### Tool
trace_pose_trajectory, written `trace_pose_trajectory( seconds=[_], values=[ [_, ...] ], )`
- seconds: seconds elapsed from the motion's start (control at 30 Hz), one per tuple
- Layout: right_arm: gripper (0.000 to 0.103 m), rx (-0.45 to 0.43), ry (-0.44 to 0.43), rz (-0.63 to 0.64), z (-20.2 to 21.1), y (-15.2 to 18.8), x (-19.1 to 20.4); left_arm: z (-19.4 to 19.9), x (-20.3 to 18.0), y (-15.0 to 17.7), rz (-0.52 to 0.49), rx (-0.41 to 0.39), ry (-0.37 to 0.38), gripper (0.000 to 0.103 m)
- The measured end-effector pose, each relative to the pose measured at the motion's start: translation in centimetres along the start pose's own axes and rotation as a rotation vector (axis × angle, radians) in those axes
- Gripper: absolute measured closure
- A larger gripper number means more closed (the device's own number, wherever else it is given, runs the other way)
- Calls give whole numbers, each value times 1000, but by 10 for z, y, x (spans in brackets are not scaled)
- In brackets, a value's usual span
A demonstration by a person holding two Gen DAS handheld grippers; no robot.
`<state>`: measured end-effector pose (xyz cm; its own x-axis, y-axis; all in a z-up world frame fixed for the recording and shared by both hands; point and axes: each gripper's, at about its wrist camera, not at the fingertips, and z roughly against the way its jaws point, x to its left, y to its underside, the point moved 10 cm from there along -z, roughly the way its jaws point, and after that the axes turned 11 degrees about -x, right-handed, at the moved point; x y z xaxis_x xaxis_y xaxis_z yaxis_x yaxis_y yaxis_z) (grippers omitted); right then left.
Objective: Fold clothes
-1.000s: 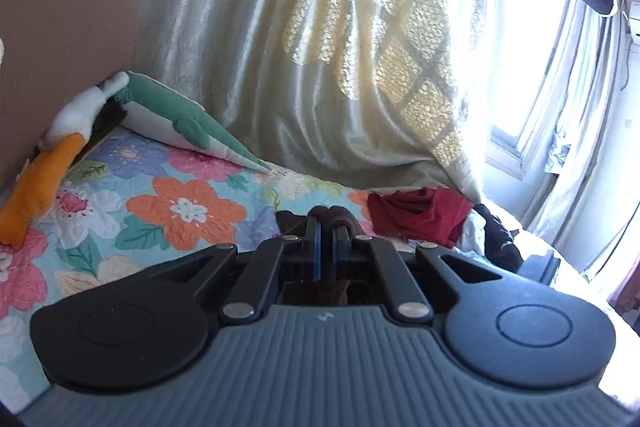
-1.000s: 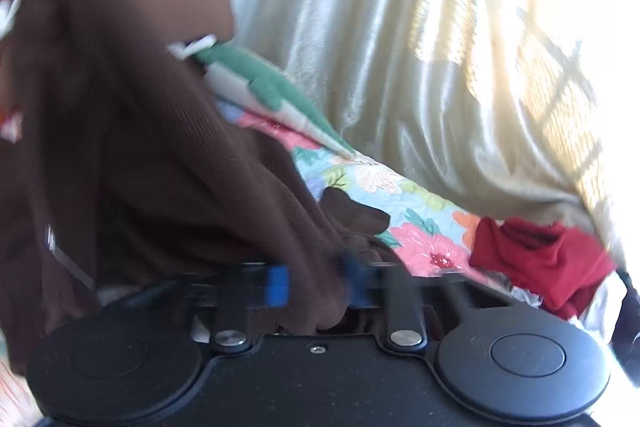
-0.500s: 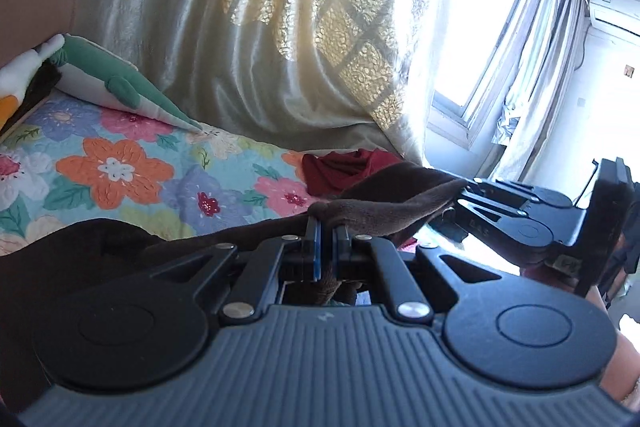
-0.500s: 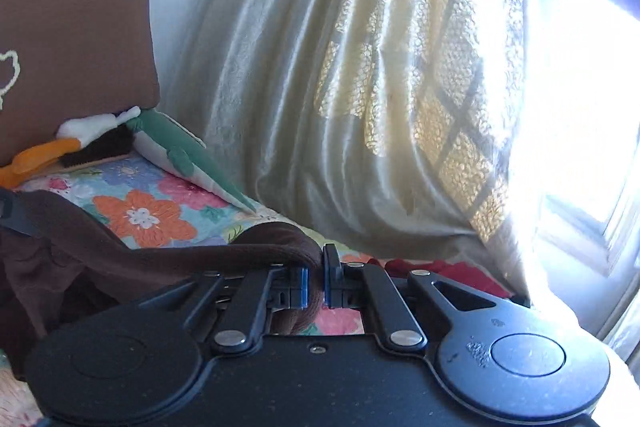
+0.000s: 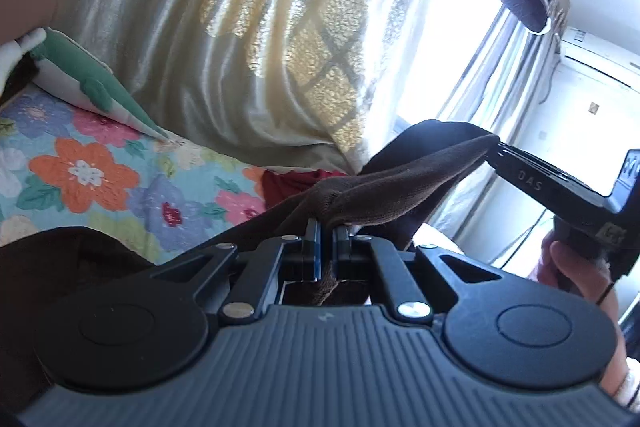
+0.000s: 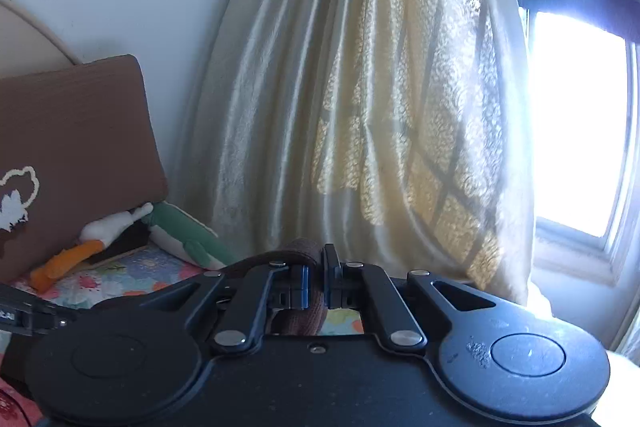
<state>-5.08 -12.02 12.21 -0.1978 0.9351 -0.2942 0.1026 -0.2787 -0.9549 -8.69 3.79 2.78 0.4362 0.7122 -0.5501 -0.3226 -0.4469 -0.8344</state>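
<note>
A dark brown knit garment point(image 5: 400, 187) hangs stretched in the air between my two grippers, above a floral bedspread point(image 5: 88, 179). My left gripper point(image 5: 325, 227) is shut on one edge of it, the cloth bunched between the blue pads. In the left wrist view my right gripper point(image 5: 494, 143) holds the other end higher up at the right, with a hand point(image 5: 576, 267) on its handle. In the right wrist view my right gripper point(image 6: 316, 263) is shut on a rolled fold of the brown garment point(image 6: 296, 251). A dark red garment point(image 5: 292, 183) lies on the bed beyond.
A pale gold curtain point(image 5: 260, 39) hangs behind the bed, with a bright window point(image 6: 576, 123) to its right. A brown cushion point(image 6: 72, 155), a plush duck point(image 6: 92, 239) and a green-and-white pillow point(image 5: 92, 87) sit at the bed's head.
My right gripper has risen well above the bed with the brown garment, which now spans between both grippers. The left view has swung right toward the window.
</note>
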Motion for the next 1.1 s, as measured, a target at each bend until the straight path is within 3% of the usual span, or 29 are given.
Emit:
trace_pose_trajectory(
  seconds=[0.13,0.23,0.5,0.6,0.7,0.8,0.87,0.93,1.0,1.03,1.07,1.1],
  values=[
    [98,14,101,157,18,-3,-19,-4,-30,22,59,89,141,99],
    [98,100,173,205,43,13,-40,-9,-52,52,118,188,223,99],
    [97,318,248,419,113,60,-79,-21,-90,121,173,402,313,98],
    [97,408,229,437,130,92,-82,-32,-84,146,108,475,237,98],
    [94,567,210,374,134,168,-88,-42,-61,175,63,573,129,97],
    [94,701,238,241,138,236,-98,-43,-33,179,18,622,21,96],
    [94,758,265,162,144,264,-103,-38,-15,161,-25,593,-42,83],
    [93,799,272,131,150,273,-106,-30,7,132,-69,528,-114,59],
    [73,829,280,136,154,272,-111,-21,35,106,-85,483,-205,50],
    [54,848,282,135,157,270,-114,-15,51,98,-78,474,-252,49],
    [45,869,276,124,161,268,-115,-9,68,94,-53,474,-290,49],
    [45,889,260,105,165,267,-113,-1,85,93,-22,476,-322,49]
  ],
)
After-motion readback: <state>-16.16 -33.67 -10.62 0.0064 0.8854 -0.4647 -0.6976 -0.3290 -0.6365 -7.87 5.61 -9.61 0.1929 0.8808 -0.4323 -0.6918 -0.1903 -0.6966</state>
